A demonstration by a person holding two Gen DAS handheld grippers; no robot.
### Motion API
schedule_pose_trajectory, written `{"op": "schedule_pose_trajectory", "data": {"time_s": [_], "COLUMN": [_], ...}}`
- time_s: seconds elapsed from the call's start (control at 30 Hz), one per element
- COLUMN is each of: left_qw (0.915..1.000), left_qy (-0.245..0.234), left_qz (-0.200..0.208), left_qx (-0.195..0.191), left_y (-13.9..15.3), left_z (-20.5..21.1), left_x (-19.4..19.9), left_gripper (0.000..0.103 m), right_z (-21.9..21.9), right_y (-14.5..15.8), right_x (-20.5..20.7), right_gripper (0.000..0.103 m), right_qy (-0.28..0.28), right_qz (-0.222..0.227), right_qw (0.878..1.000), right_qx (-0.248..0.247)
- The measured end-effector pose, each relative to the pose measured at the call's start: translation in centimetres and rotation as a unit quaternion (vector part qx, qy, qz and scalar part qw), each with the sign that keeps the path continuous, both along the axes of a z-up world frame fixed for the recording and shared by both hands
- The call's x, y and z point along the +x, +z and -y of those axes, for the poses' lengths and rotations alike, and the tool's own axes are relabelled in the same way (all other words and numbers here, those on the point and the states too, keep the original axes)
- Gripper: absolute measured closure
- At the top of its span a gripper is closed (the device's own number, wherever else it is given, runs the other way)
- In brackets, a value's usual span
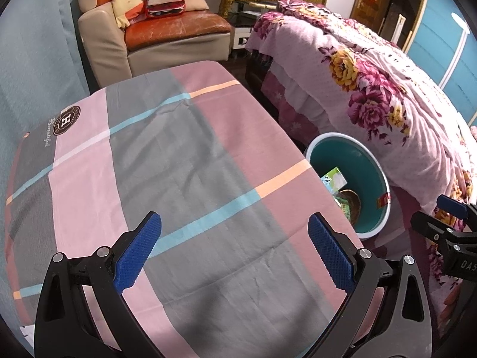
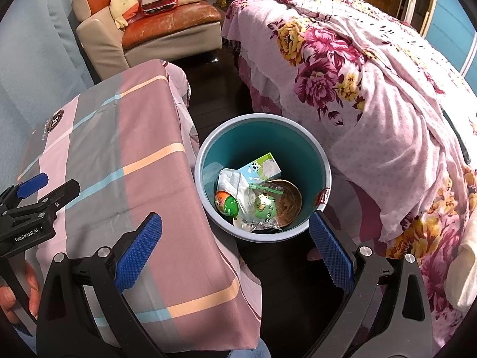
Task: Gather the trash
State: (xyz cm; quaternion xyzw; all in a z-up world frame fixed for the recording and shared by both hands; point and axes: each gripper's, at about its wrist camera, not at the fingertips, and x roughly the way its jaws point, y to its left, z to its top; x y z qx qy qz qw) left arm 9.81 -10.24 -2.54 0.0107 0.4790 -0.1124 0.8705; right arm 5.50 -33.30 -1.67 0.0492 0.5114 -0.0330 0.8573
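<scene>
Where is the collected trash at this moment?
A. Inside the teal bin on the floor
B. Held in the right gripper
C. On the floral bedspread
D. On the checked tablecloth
A. The right wrist view shows wrappers and a small box lying inside the teal bin, while both the left gripper and right gripper are open and hold nothing.

The table cloth (image 1: 184, 155) looks soft and matt. The bin (image 2: 323, 161) is smooth, shiny plastic. The sofa seat (image 1: 179, 24) is shiny leather.

Black hand-held gripper (image 1: 234, 256) frames, blue knurled pads (image 1: 138, 252), silver screws (image 1: 103, 251)
</scene>
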Motion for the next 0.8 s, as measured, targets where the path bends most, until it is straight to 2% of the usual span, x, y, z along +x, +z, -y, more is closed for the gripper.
{"op": "schedule_pose_trajectory", "data": {"time_s": [0.8], "left_qw": [0.9995], "left_qy": [0.003], "left_qz": [-0.028], "left_qx": [0.014], "left_y": [-1.4], "left_z": [0.2], "left_x": [1.0], "left_gripper": [0.004], "right_z": [0.8], "right_y": [-1.1], "right_x": [1.1], "right_gripper": [0.008], "right_qy": [-0.011], "right_qz": [-0.015], "right_qw": [1.0], "right_qx": [0.01]}}
